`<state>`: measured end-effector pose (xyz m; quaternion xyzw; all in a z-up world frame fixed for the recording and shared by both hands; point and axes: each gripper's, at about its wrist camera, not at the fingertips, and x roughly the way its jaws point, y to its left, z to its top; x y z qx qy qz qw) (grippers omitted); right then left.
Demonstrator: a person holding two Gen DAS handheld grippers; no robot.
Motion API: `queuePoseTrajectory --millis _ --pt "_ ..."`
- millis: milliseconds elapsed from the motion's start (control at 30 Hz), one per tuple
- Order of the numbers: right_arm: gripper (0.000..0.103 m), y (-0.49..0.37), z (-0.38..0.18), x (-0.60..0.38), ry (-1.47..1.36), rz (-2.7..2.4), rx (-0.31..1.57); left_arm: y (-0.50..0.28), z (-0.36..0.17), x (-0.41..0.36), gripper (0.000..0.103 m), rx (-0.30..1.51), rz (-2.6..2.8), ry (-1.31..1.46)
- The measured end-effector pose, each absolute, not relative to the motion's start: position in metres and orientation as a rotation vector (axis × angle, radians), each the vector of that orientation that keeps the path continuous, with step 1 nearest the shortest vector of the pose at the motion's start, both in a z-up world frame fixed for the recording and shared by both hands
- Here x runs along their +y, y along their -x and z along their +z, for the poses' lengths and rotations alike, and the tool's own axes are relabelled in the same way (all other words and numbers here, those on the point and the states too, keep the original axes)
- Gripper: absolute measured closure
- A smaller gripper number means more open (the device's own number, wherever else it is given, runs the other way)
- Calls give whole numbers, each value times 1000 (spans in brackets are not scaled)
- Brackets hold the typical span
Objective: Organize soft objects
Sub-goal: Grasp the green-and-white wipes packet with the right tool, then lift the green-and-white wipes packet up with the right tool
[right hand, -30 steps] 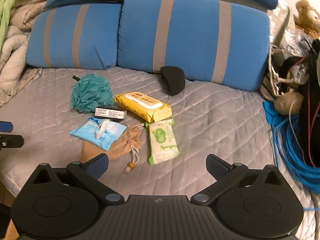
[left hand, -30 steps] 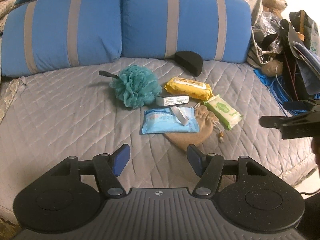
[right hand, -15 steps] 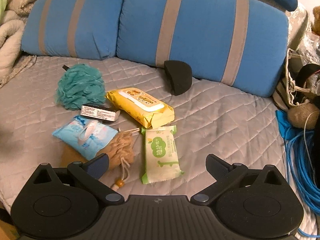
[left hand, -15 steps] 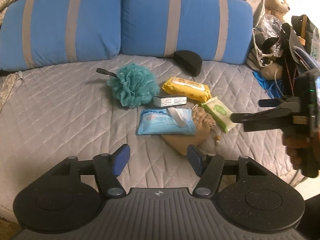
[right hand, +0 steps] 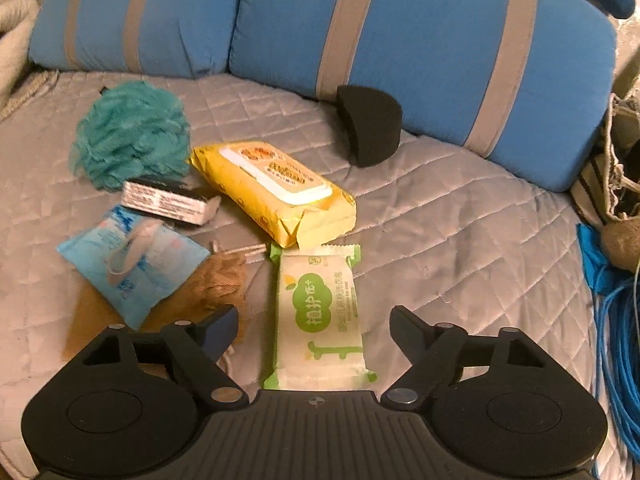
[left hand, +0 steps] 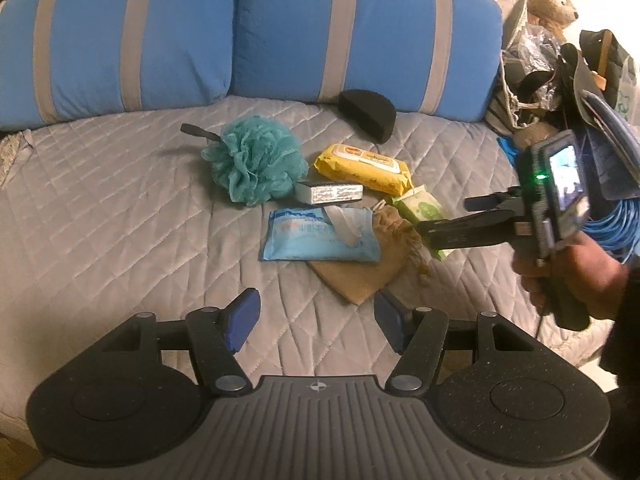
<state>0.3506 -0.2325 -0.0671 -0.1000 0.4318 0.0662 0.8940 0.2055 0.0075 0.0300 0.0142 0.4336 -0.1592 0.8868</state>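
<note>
The right tongs [right hand: 312,330] straddle the green wipes pack [right hand: 318,312], jaws just narrowing, pads still clear of its long edges. The left tongs [left hand: 314,322] hang half-open, empty, over bare quilt [left hand: 120,216].

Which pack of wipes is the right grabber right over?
The green-and-white wipes pack. It lies between the right gripper's open fingers; the yellow pack and blue pack lie farther off.

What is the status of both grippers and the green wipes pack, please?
Left gripper open, empty. Right gripper open, closing around green wipes pack, no contact. Tan pouch beside left finger.
</note>
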Motion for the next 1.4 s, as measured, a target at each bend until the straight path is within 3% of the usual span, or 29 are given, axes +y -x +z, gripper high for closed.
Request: queuePoseTrajectory --millis 300,367,433,900,1400 --pt "36 -366 -91 -239 211 129 940 -206 29 7 41 916 -343 -28" --pt "49 -366 -91 -236 207 150 947 -206 31 7 41 913 -346 -22" --pt "52 -365 -89 -235 191 143 956 -206 31 6 41 912 -346 -23" --pt "52 -353 -73 -260 98 55 972 -209 30 2 41 896 -337 -25" --pt "52 -298 -12 -269 4 103 898 -205 23 -24 41 748 -295 -207"
